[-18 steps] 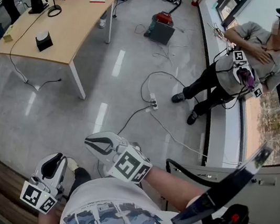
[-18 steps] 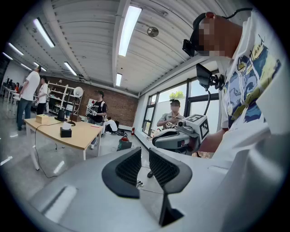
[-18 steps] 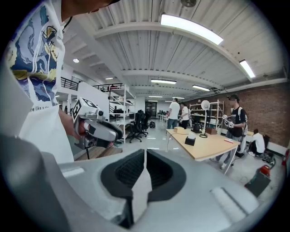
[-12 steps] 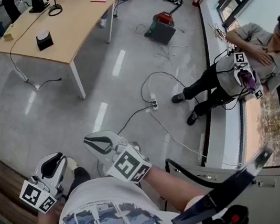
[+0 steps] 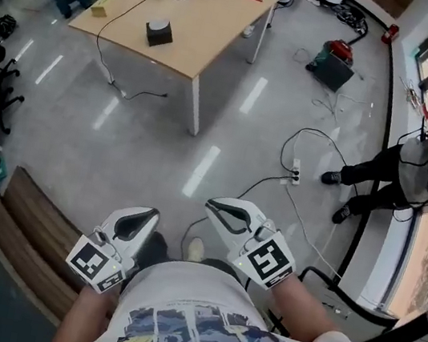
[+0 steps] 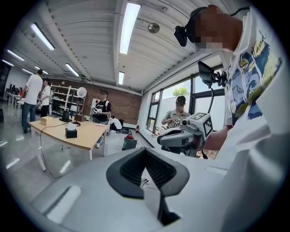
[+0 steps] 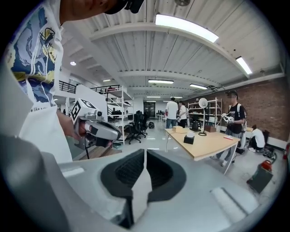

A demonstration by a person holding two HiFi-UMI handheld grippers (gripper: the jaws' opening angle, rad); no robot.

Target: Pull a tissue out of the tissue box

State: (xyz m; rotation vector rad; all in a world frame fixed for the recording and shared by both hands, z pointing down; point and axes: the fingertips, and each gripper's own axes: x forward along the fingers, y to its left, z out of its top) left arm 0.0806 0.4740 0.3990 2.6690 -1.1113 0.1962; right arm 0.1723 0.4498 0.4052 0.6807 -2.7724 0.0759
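Tissue box (image 5: 159,32): black, white tissue showing at its top, on the wooden table (image 5: 224,13), well apart from you. Left gripper (image 5: 133,224) and right gripper (image 5: 221,213): jaws closed, both empty, held at your waist. Close in first, open one gripper, and pinch only the raised tissue.

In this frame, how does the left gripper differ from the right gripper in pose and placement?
The left gripper sits lower in the head view; the right gripper is held farther forward. The left gripper's tip angles up and rightward in that picture, the right gripper's up and leftward, so they converge. Shared: both have jaws together, nothing held, well short of the table.
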